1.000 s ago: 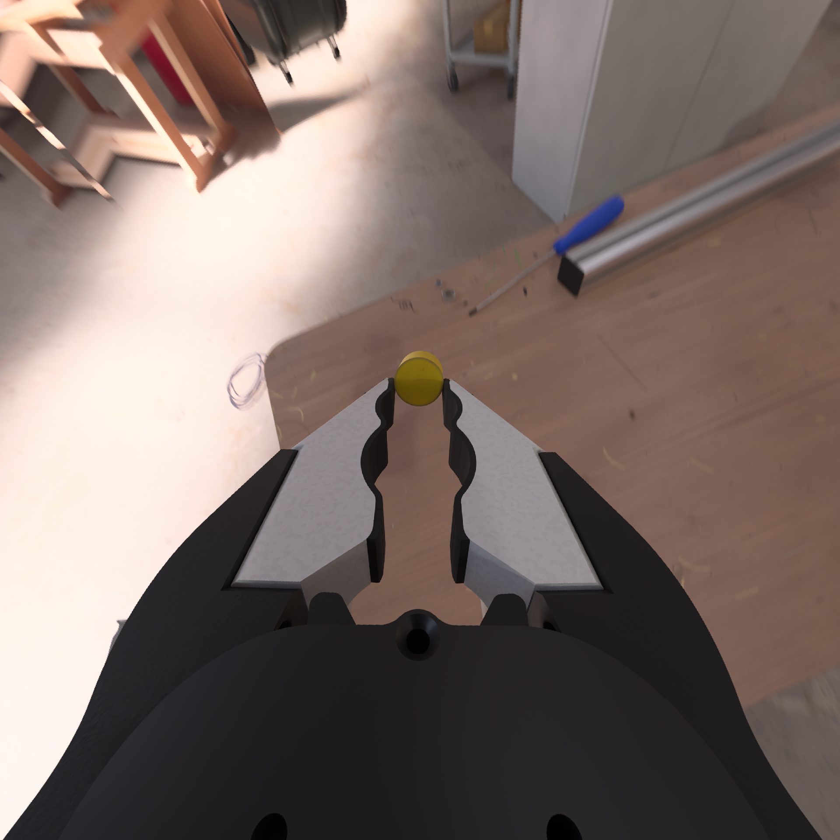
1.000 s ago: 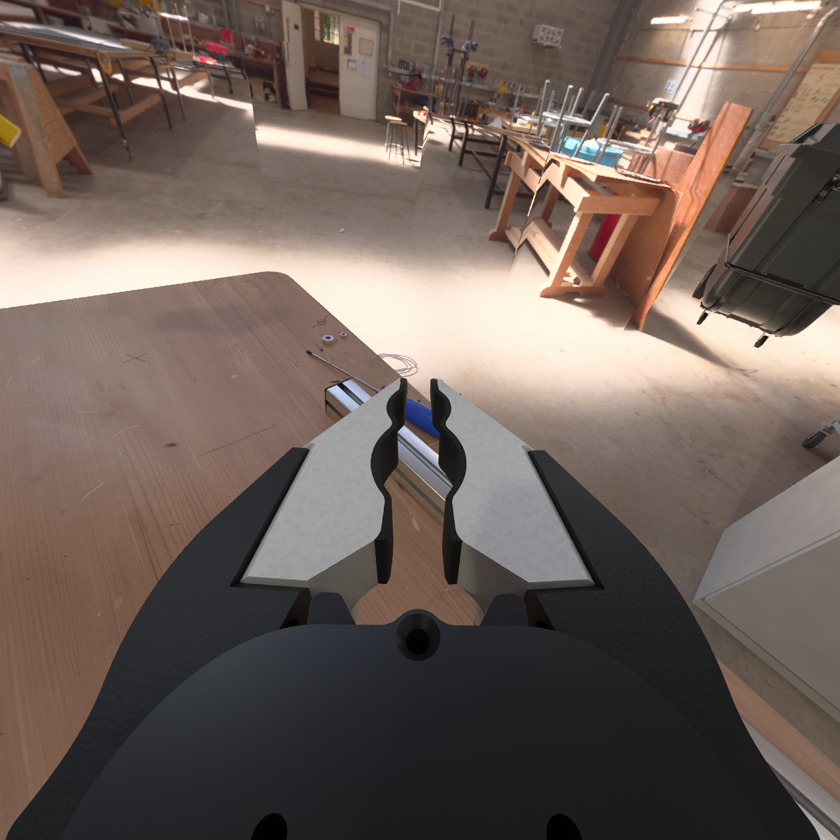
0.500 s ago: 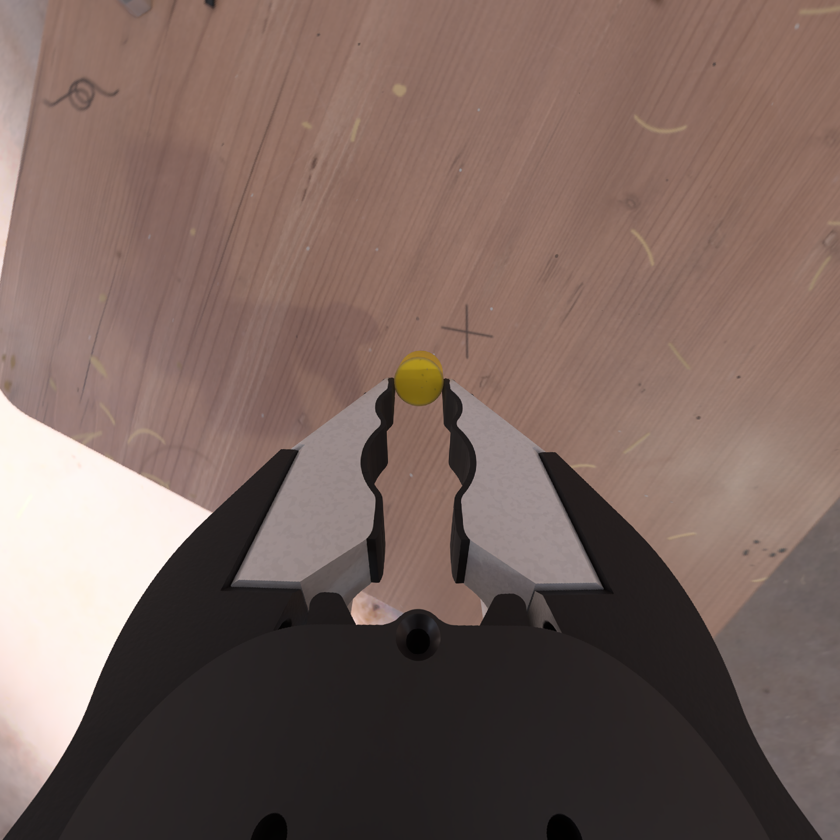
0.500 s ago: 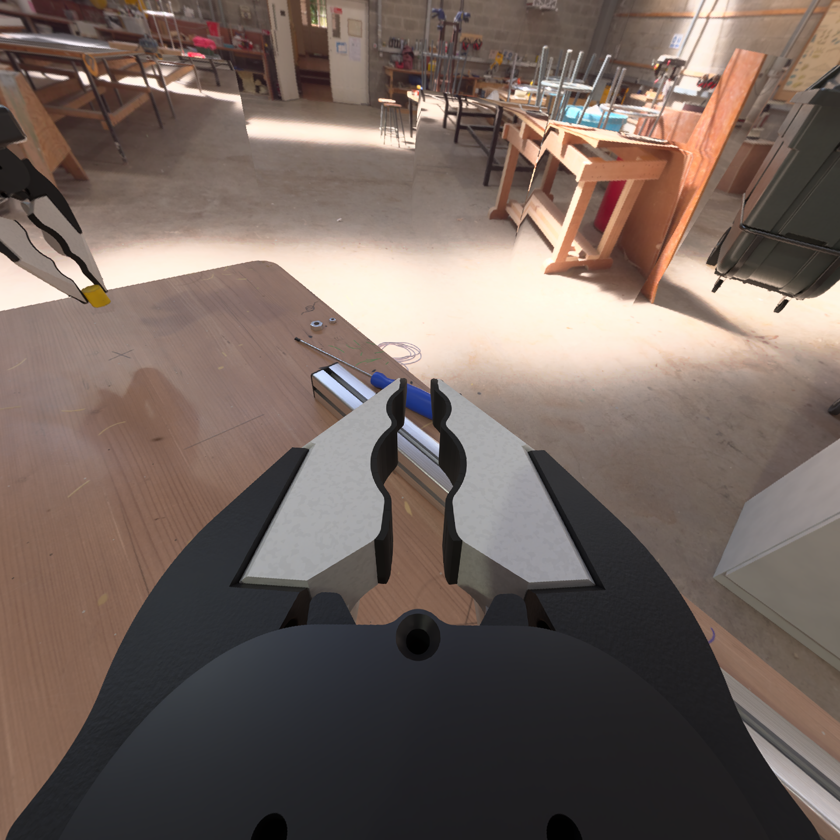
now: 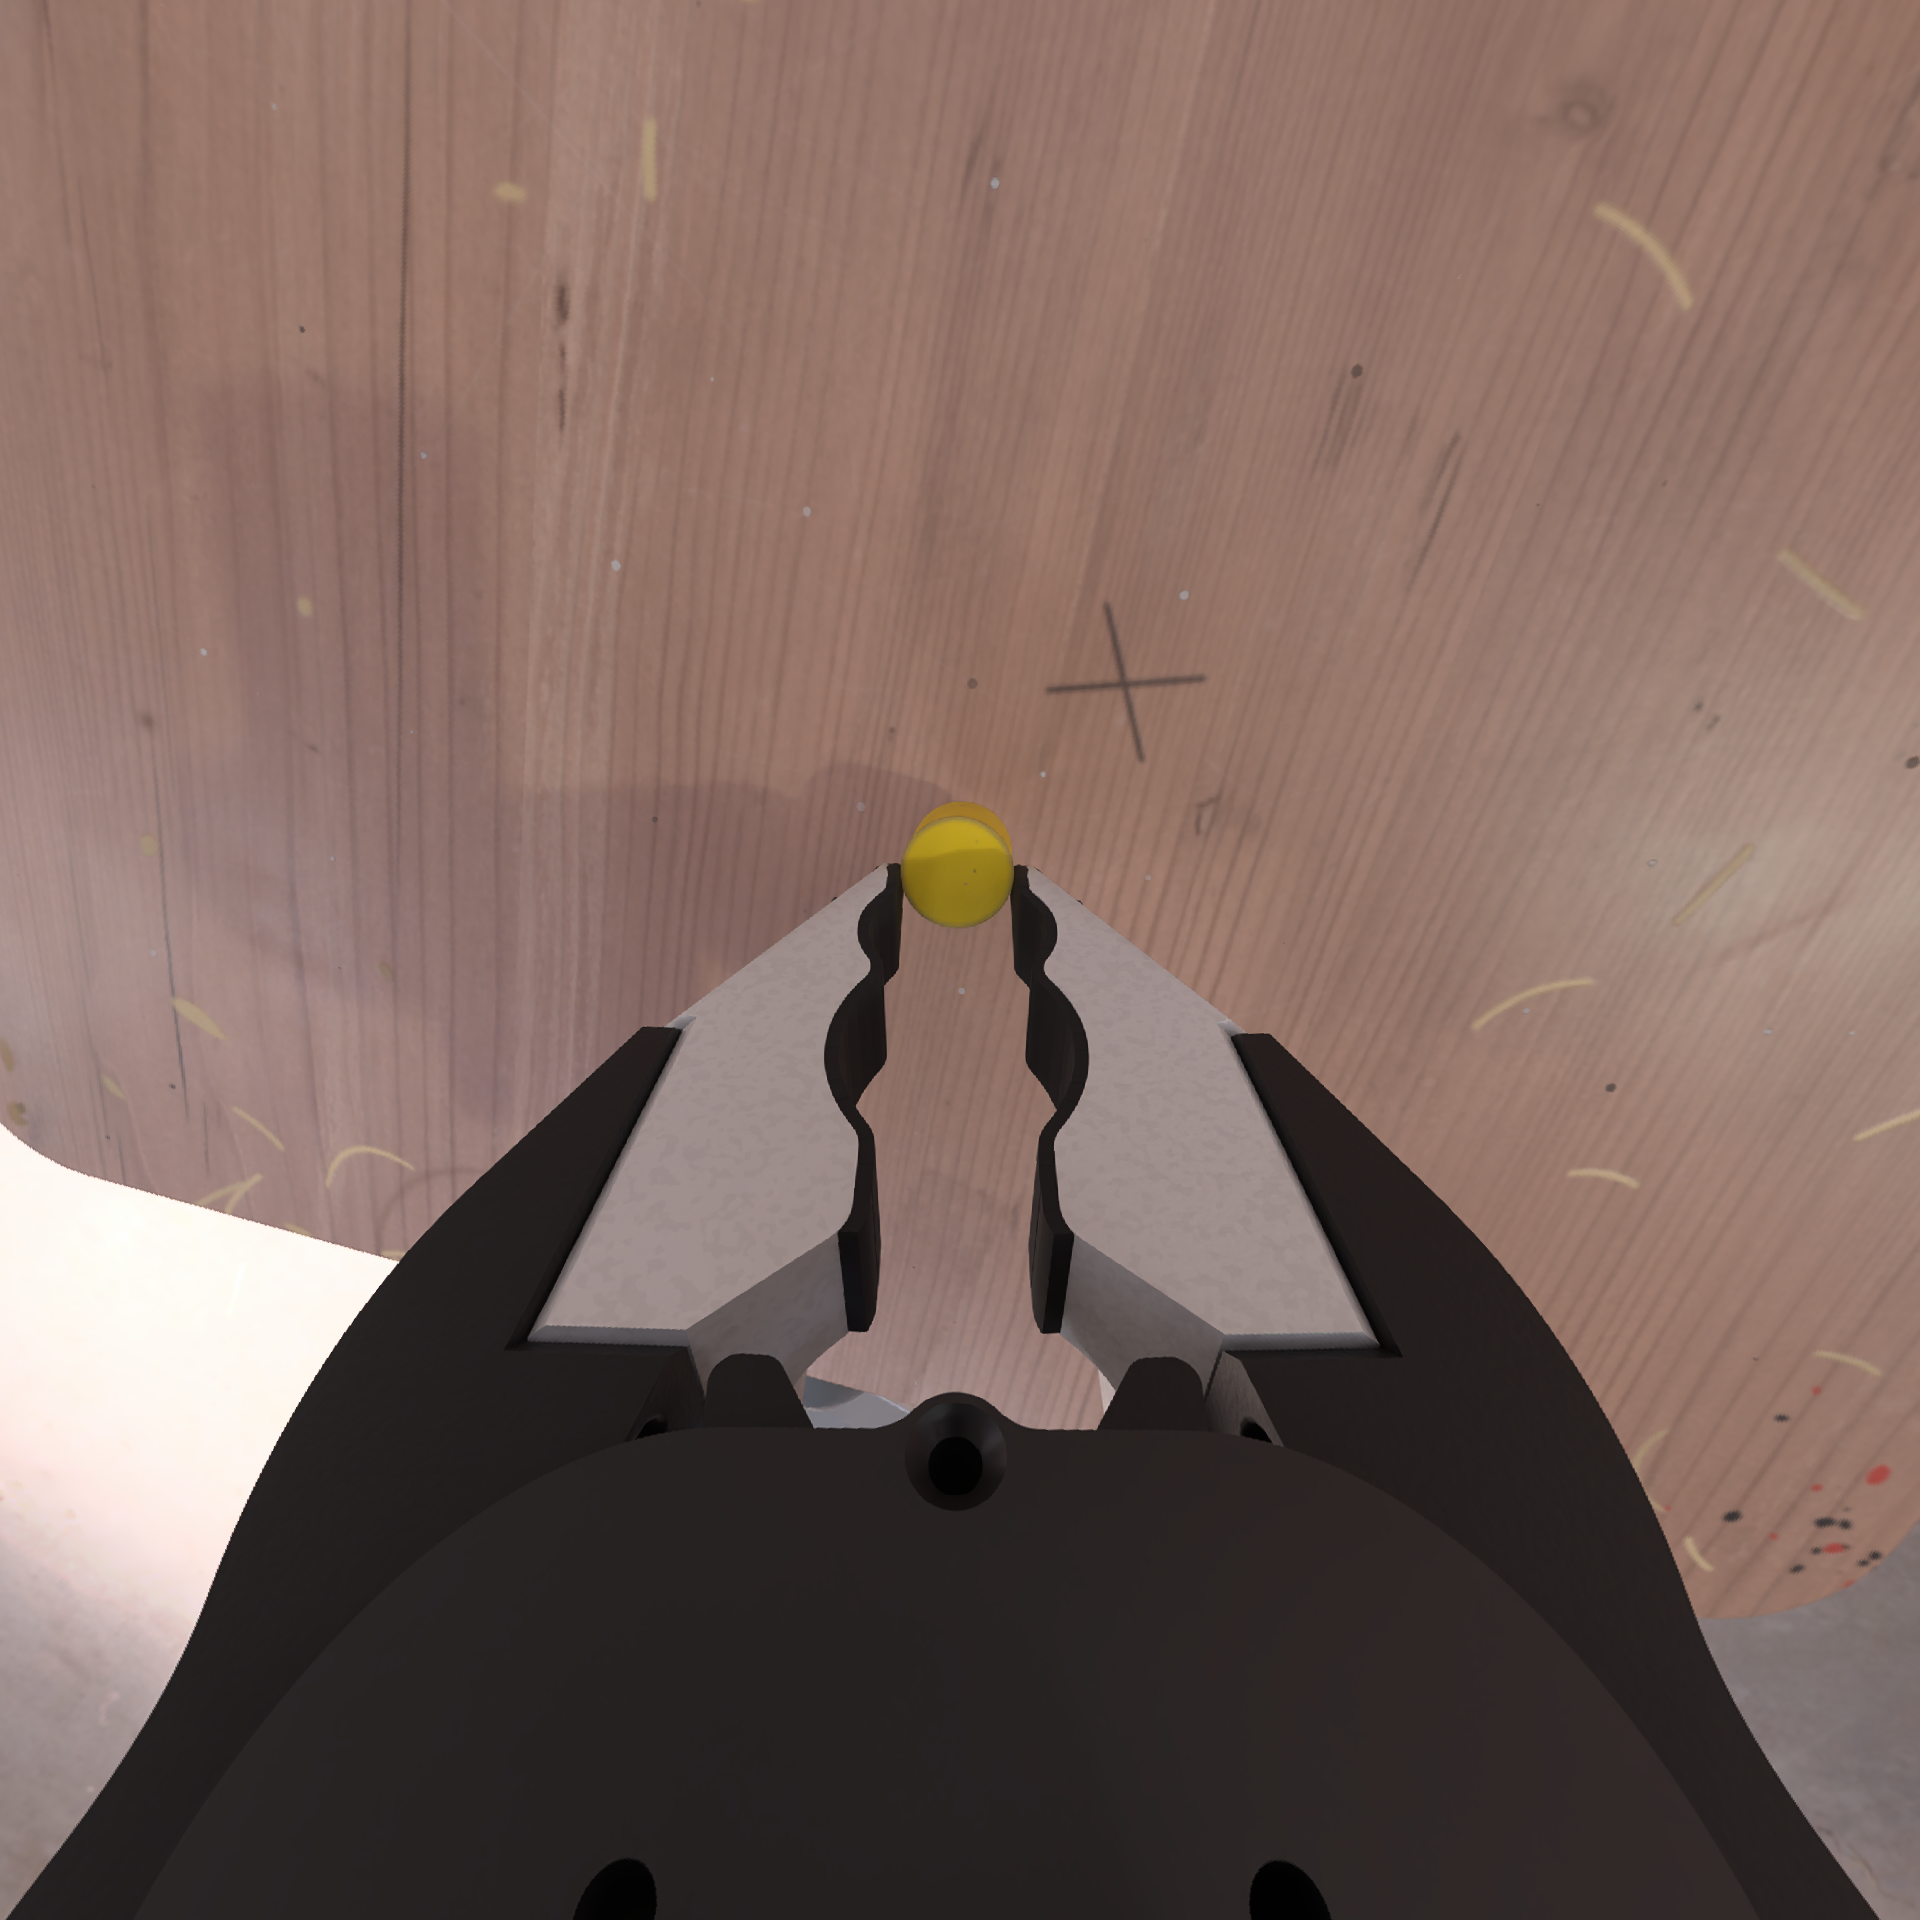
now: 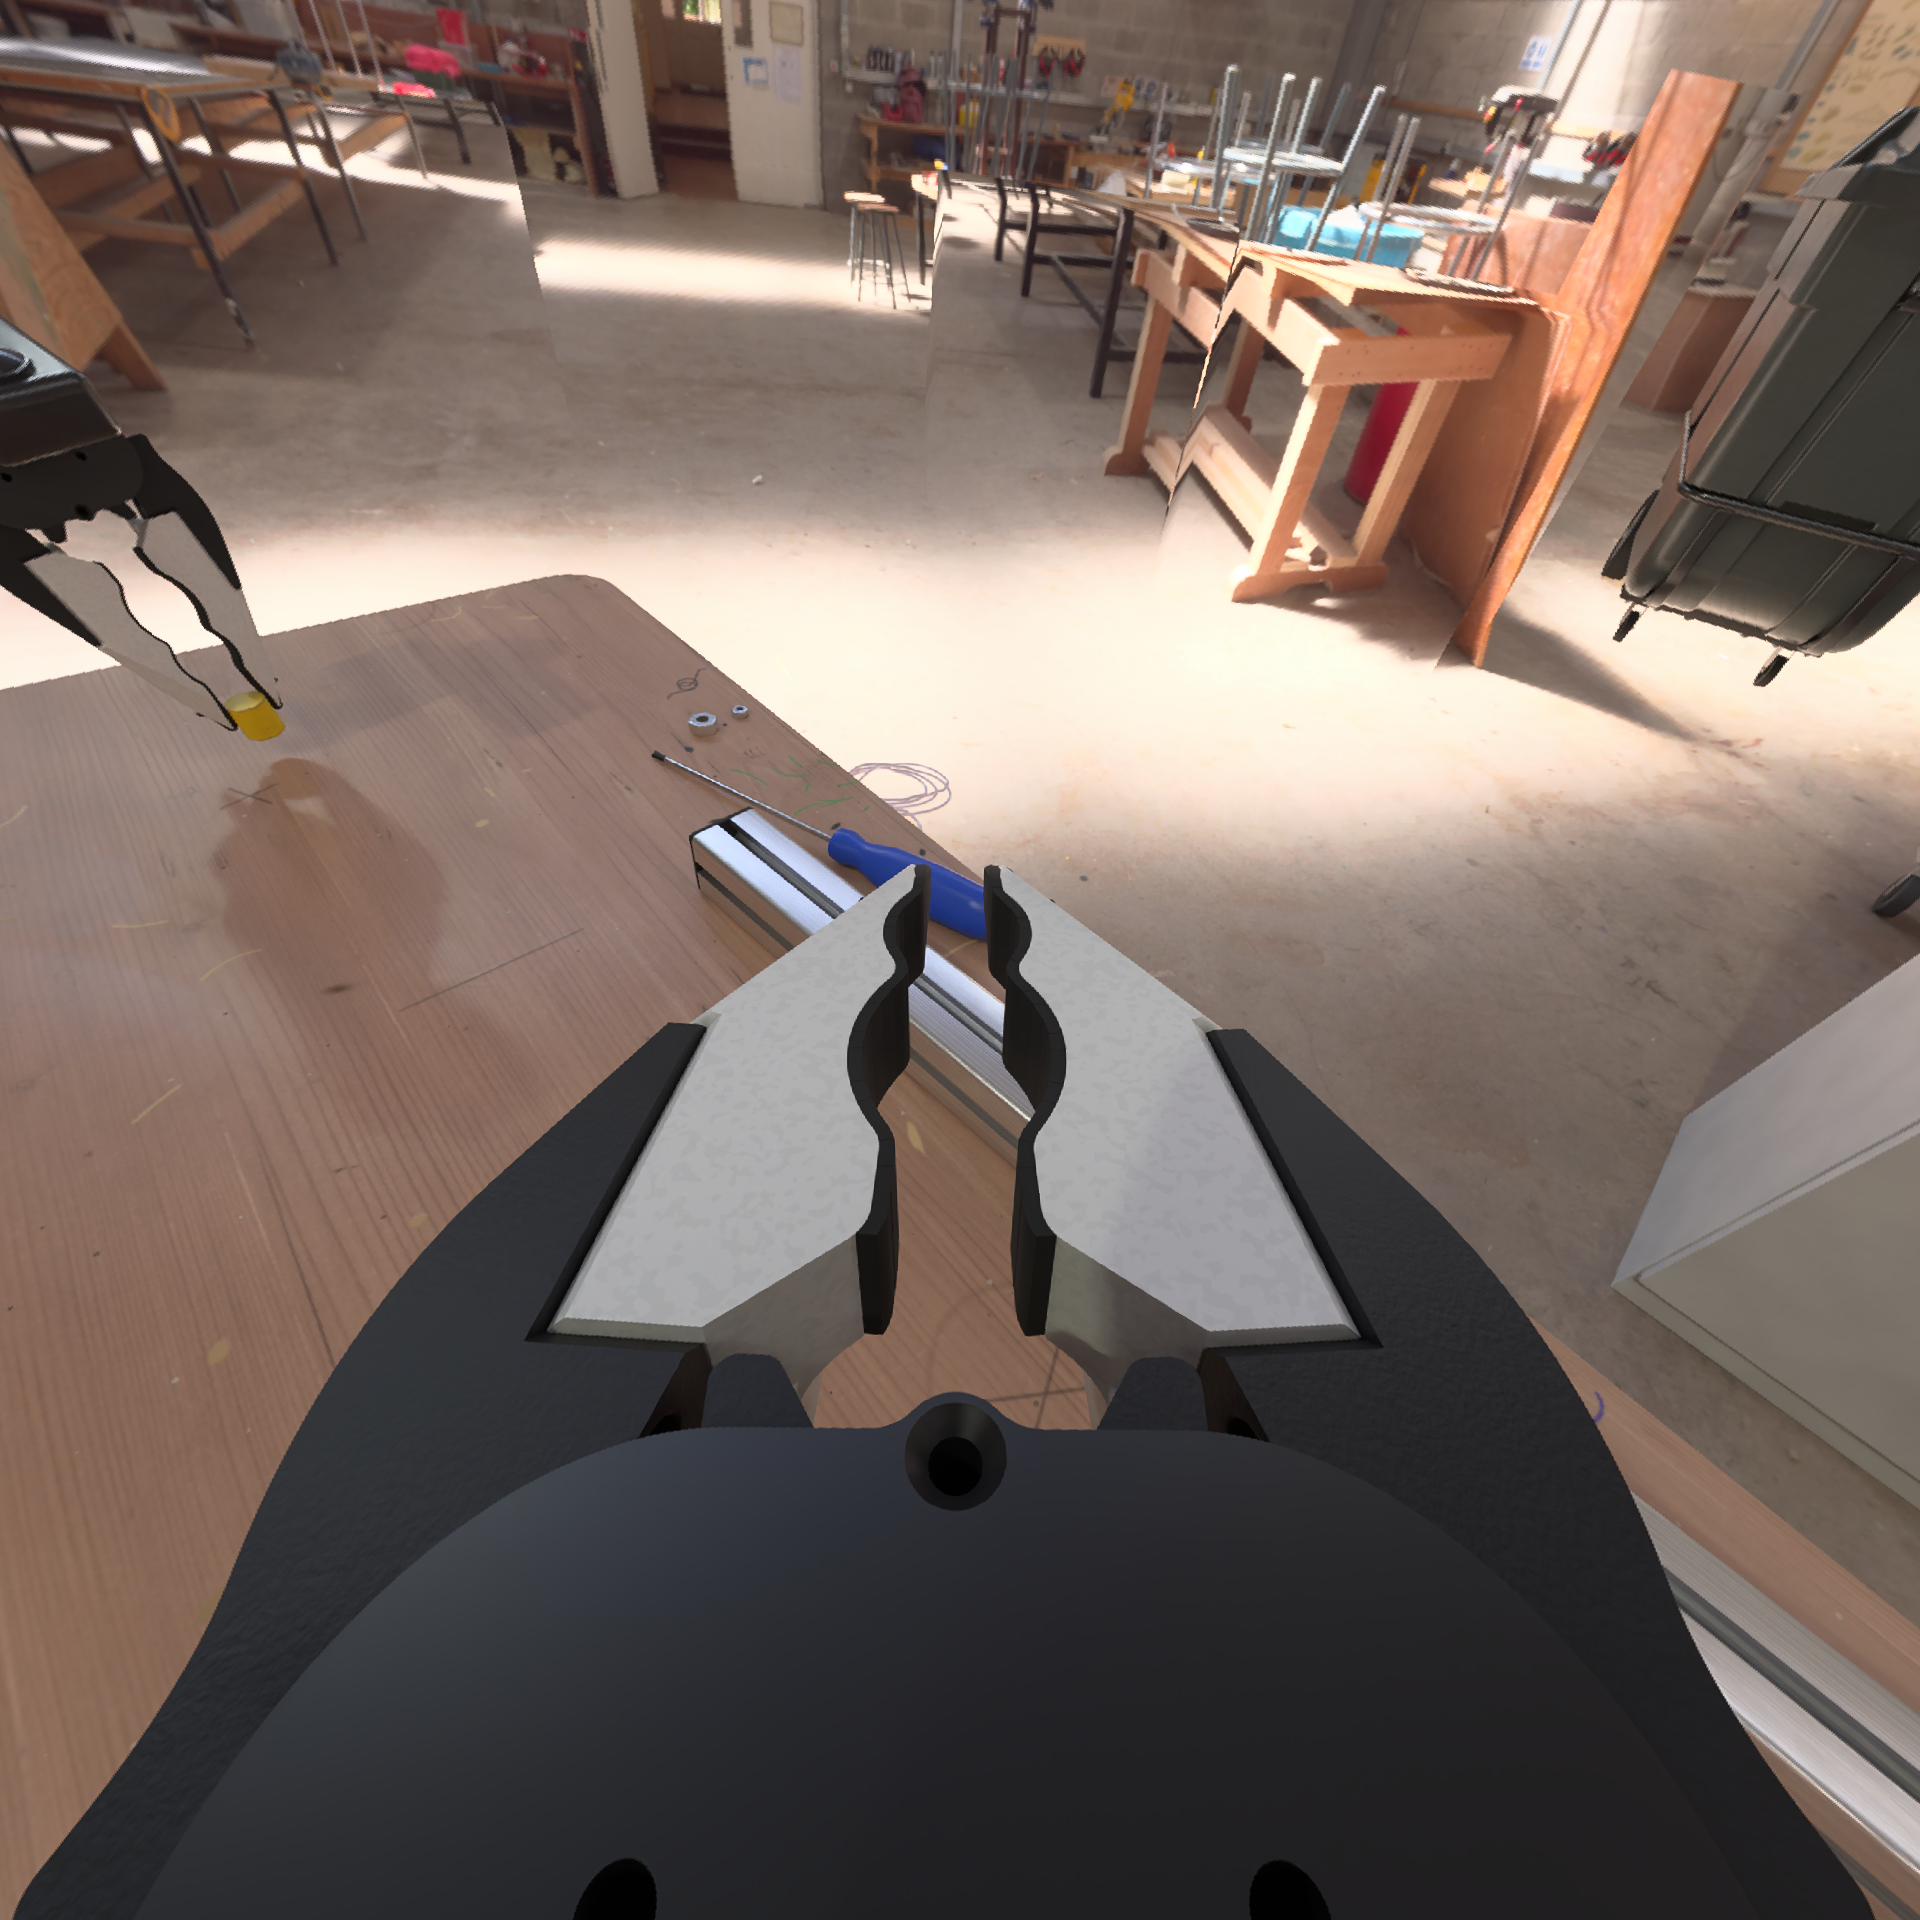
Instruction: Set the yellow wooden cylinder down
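Left gripper is holding the small yellow wooden cylinder above the brown wooden worktop.

Its jaws are pinching the cylinder at their tips, at frame centre in the left wrist view, just lower left of a pencilled cross mark. In the right wrist view, the cylinder is hanging clear of the worktop at the left edge, its shadow lying beneath. Right gripper is sitting with jaws slightly parted and empty, over a silver aluminium rail and a blue-handled screwdriver.
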`<state>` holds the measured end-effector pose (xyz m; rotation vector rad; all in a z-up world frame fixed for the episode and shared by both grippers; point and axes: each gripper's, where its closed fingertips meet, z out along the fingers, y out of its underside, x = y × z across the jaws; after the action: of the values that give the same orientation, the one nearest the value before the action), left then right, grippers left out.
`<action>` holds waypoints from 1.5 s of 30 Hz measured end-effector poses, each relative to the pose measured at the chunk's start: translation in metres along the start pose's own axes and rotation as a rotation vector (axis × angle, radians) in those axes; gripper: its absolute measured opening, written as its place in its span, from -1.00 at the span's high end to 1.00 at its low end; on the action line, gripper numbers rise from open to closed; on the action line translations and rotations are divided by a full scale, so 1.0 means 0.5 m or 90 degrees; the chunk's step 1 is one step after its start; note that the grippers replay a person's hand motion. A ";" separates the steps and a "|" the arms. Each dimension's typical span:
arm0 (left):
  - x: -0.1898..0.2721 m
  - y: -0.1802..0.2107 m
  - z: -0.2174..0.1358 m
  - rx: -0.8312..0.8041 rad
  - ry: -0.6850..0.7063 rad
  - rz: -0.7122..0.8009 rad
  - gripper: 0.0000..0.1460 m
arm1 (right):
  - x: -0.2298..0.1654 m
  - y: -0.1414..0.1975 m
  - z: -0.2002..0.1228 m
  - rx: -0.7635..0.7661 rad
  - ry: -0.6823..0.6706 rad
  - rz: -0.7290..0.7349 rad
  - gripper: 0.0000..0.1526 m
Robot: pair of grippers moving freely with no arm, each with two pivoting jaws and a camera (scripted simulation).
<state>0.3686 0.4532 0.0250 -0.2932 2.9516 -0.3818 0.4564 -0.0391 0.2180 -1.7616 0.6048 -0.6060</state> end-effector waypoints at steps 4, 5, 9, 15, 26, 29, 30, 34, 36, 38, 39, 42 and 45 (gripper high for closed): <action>-0.004 0.003 0.012 -0.009 -0.004 0.019 0.72 | -0.001 0.002 0.001 -0.005 0.001 -0.007 0.87; -0.004 0.003 0.014 -0.009 -0.002 0.024 0.72 | -0.002 0.002 0.001 -0.006 0.001 -0.005 0.87; -0.006 0.003 0.020 -0.010 0.015 0.019 0.72 | -0.001 0.003 0.001 -0.009 0.001 -0.006 0.87; -0.007 0.001 0.023 -0.006 0.035 0.011 0.72 | -0.003 0.006 0.004 -0.019 -0.002 -0.011 0.87; -0.004 -0.002 0.026 0.019 0.058 -0.008 0.72 | -0.004 0.008 0.003 -0.025 -0.006 -0.015 0.87; -0.006 -0.002 0.026 0.020 0.058 -0.007 0.72 | -0.005 0.009 0.004 -0.027 -0.007 -0.016 0.87; -0.007 -0.002 0.026 0.020 0.058 -0.007 0.72 | -0.005 0.010 0.005 -0.029 -0.008 -0.017 0.87; -0.008 -0.002 0.026 0.021 0.065 -0.009 0.72 | -0.007 0.013 0.008 -0.035 -0.010 -0.021 0.87; -0.006 -0.001 0.025 0.021 0.068 -0.009 0.72 | -0.008 0.013 0.009 -0.035 -0.012 -0.020 0.87; -0.005 0.000 0.025 0.022 0.070 -0.011 0.72 | -0.008 0.014 0.011 -0.035 -0.013 -0.019 0.87; -0.004 0.001 0.025 0.023 0.069 -0.011 0.72 | -0.008 0.014 0.011 -0.036 -0.014 -0.018 0.87; -0.004 0.002 0.025 0.028 0.065 -0.012 0.72 | -0.011 0.015 0.013 -0.038 -0.017 -0.021 0.87; -0.004 0.001 0.025 0.033 0.064 -0.014 0.72 | -0.014 0.014 0.014 -0.039 -0.020 -0.023 0.87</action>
<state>0.3727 0.4514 0.0133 -0.3085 3.0327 -0.4895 0.4555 -0.0312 0.2089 -1.8390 0.5761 -0.5901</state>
